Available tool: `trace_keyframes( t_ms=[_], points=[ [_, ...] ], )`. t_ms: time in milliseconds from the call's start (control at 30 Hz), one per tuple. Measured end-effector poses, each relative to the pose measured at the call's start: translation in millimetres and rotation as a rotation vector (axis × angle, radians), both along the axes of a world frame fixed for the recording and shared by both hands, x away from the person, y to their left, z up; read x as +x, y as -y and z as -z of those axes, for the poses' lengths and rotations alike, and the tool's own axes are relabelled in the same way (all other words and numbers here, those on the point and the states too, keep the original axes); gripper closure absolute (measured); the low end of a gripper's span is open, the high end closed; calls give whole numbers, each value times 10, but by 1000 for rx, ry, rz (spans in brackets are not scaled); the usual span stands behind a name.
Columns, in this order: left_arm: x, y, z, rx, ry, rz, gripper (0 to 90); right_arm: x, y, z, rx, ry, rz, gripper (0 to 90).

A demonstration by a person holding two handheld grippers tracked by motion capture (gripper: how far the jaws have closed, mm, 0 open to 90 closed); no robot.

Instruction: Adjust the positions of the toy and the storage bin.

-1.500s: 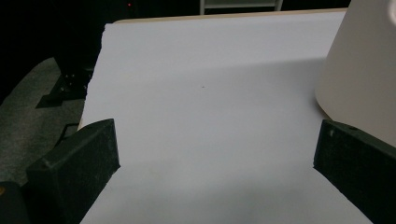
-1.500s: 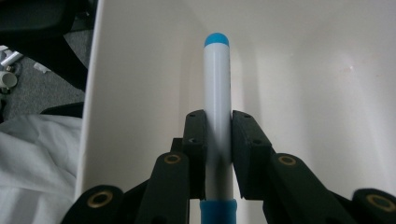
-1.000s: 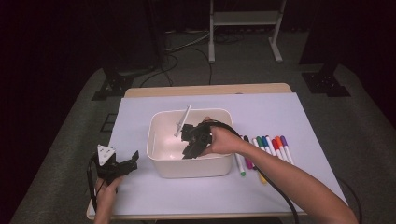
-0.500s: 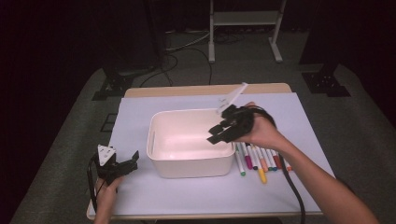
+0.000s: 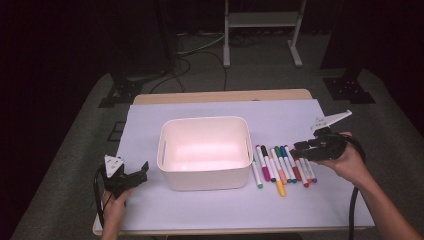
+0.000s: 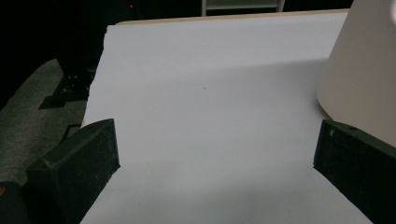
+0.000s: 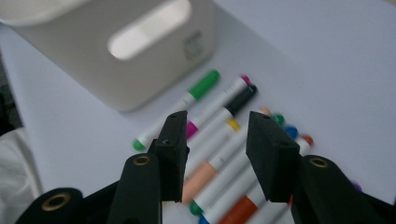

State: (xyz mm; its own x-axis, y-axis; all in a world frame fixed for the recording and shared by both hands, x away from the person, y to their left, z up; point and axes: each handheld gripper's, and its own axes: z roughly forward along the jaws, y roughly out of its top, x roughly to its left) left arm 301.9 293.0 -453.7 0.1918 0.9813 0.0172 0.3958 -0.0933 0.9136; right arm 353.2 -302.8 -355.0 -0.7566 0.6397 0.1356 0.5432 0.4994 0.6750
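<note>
A white bin (image 5: 248, 145) stands mid-table, and its inside looks bare. A row of several coloured markers (image 5: 280, 167) lies just right of it. My right gripper (image 5: 299, 146) hovers over the right end of that row, open, with nothing between its fingers. In the right gripper view, my right gripper (image 7: 215, 128) points down at the markers (image 7: 219, 123), with the bin's handle wall (image 7: 93, 74) beyond. My left gripper (image 5: 141, 173) rests at the front left of the table, open and holding nothing. In the left gripper view the bin's wall (image 6: 364, 70) is at the right.
A white sheet (image 5: 290, 112) covers the wooden table. Bare sheet (image 6: 210, 93) lies ahead of the left gripper. Behind the table, stands and cables (image 5: 200, 50) sit on a grey floor. A cable trails from each gripper.
My right gripper has come up out of the bin and moved right, over the markers. The left gripper has stayed put.
</note>
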Motion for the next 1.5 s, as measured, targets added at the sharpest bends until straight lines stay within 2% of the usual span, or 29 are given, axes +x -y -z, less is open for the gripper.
trace_keyframes(
  t_ms=[33, 67, 100, 167, 200, 233, 300, 333, 367, 467, 567, 633, 700, 733, 767, 800, 867, 967, 1000, 1033, 1067, 1100, 1133, 1167, 1267, 1333, 1367, 1467, 1500],
  points=[
    [1, -1, 0, 0, -1, -1, 0, 0, 0, 0, 0, 0, 0, 574],
    [2, -1, 0, -1, 0, -2, 0, 13, 102, 129, -10, -16, 43, 574],
    [3, -1, 0, -2, -1, -3, 0, 13, 102, 129, -10, -16, 43, 574],
    [3, 0, 0, -1, -2, -3, 0, 27, 209, 267, -25, -37, 99, 583],
    [3, 0, 0, 1, -2, -1, 0, 39, 293, 392, -37, -59, 151, 589],
    [3, 0, 0, 1, -2, -1, 0, 39, 293, 392, -37, -59, 151, 589],
    [2, 1, 0, 1, -2, -1, 0, 50, 363, 511, -53, -76, 202, 601],
    [2, 2, 0, 2, -2, -1, 0, 61, 401, 584, -77, -77, 240, 610],
    [2, 2, 0, 2, -2, -1, 0, 61, 401, 584, -77, -77, 240, 610],
    [0, 3, 0, 4, 0, 2, 0, 102, 457, 700, -98, -90, 303, 616],
    [0, 3, 0, 3, 0, 2, 0, 116, 464, 747, -107, -97, 320, 612],
    [0, 1, 0, 3, 0, 1, 0, 111, 462, 781, -140, -93, 333, 615],
    [0, 1, 1, 1, 1, 0, 0, 91, 490, 804, -159, -104, 356, 639],
    [0, 1, 0, 2, 0, 2, 0, 57, 538, 809, -175, -94, 380, 701],
    [0, 1, 0, 2, 0, 2, 0, 57, 538, 809, -175, -94, 380, 701],
    [0, 2, 0, 3, 0, 2, 0, 16, 587, 813, -185, -86, 402, 751],
    [-1, 3, 0, 3, 0, 2, 0, 0, 611, 815, -178, -87, 406, 754],
    [-1, 6, 0, 0, 4, 0, 0, -40, 664, 804, -166, -95, 416, 759],
    [0, 5, 1, -1, 3, 0, 0, -84, 685, 763, -132, -108, 398, 759],
    [0, 5, 1, -1, 3, 0, 0, -84, 685, 763, -132, -108, 398, 759],
    [1, 4, 1, -1, 2, -1, 0, -145, 672, 678, -99, -101, 371, 759],
    [2, 3, 1, -2, 1, -3, 0, -145, 672, 678, -99, -101, 371, 759],
    [2, 0, 0, 0, -1, -3, 0, -202, 634, 564, -67, -89, 346, 759],
    [1, -1, -1, 0, -1, -3, 0, -202, 634, 564, -67, -89, 346, 759],
    [-1, 2, 0, 3, 1, 1, 0, -272, 550, 387, -36, -67, 307, 759],
    [0, 1, 0, 2, 0, 1, 0, -331, 450, 222, -20, -31, 269, 759],
    [2, 1, 0, 0, -1, -1, 0, -331, 450, 222, -20, -31, 269, 759],
    [4, -3, 0, -4, -2, -4, 0, -370, 343, 16, 40, -6, 221, 759],
    [4, -3, 0, -4, -2, -4, 0, -370, 343, 16, 40, -6, 221, 759]
  ],
)
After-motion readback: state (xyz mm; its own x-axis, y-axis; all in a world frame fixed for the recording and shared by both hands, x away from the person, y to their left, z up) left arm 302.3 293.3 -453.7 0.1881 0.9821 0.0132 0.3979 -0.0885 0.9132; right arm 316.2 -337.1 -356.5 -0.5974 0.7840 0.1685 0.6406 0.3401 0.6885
